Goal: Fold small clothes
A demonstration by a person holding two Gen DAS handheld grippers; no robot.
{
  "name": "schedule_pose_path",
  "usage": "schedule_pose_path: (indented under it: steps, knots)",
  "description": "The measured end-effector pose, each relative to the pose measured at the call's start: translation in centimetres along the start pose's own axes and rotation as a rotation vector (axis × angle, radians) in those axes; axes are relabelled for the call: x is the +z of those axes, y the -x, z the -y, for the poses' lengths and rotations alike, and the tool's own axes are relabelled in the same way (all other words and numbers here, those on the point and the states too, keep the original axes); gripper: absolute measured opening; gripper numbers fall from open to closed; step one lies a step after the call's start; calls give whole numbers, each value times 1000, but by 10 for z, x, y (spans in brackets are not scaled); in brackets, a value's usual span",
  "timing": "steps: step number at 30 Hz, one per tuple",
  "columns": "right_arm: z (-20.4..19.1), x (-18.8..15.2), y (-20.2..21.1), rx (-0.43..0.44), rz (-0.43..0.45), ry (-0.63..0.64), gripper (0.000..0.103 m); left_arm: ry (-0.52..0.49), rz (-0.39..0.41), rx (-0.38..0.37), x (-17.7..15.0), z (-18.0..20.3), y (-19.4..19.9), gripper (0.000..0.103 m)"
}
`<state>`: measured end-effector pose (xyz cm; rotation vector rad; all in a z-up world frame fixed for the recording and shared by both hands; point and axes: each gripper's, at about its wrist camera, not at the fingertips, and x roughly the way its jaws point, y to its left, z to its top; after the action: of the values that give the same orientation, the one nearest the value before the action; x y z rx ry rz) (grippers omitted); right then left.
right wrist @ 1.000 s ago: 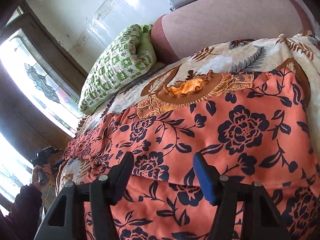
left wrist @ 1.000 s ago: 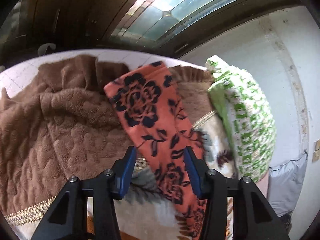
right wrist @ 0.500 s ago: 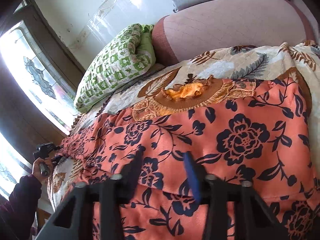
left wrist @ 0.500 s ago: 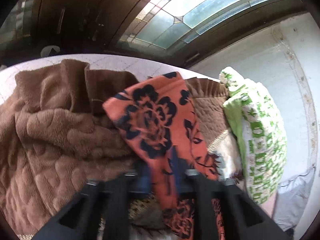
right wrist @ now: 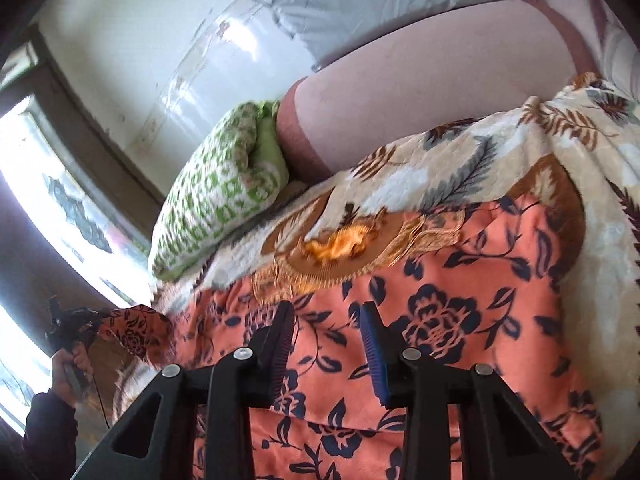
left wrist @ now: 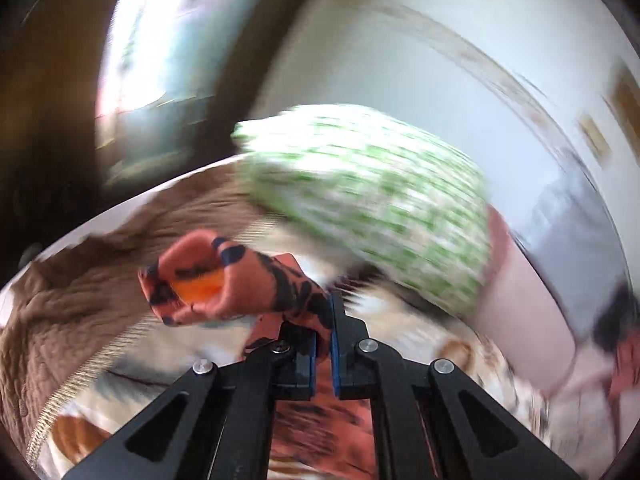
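An orange garment with dark blue flowers [right wrist: 460, 320] lies spread on a leaf-patterned blanket [right wrist: 440, 168]. My right gripper [right wrist: 328, 320] is over its near edge, fingers narrowed on a bunch of the cloth between the pads. My left gripper [left wrist: 322, 308] is shut on the garment's far end [left wrist: 224, 280], which hangs lifted and curled above the bed. The right wrist view shows that same left gripper [right wrist: 68, 328] at the far left, held by a hand [right wrist: 70, 364], with the raised corner [right wrist: 136, 328] trailing from it. The left wrist view is blurred.
A green and white pillow [right wrist: 220, 196] lies at the head of the bed against a pink cushioned block [right wrist: 420, 92]. A brown textured blanket [left wrist: 80, 320] is heaped on the window side. A white wall and a stained-glass window stand behind.
My left gripper shut on the garment's end, then swung up and sideways with it, rolling. My right gripper's fingers narrowed on the near edge and rose slightly.
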<state>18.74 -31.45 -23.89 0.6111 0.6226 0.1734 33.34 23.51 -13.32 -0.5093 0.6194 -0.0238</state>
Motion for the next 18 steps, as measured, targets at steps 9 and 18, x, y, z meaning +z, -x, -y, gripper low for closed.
schedule_pose_path:
  steps: [9, 18]
  knots:
    - [47, 32, 37, 4, 93, -139, 36, -345, -128, -241, -88, 224, -2, 5]
    - [95, 52, 58, 8, 119, -267, 38, -469, -439, -343, -260, 343, -65, 16]
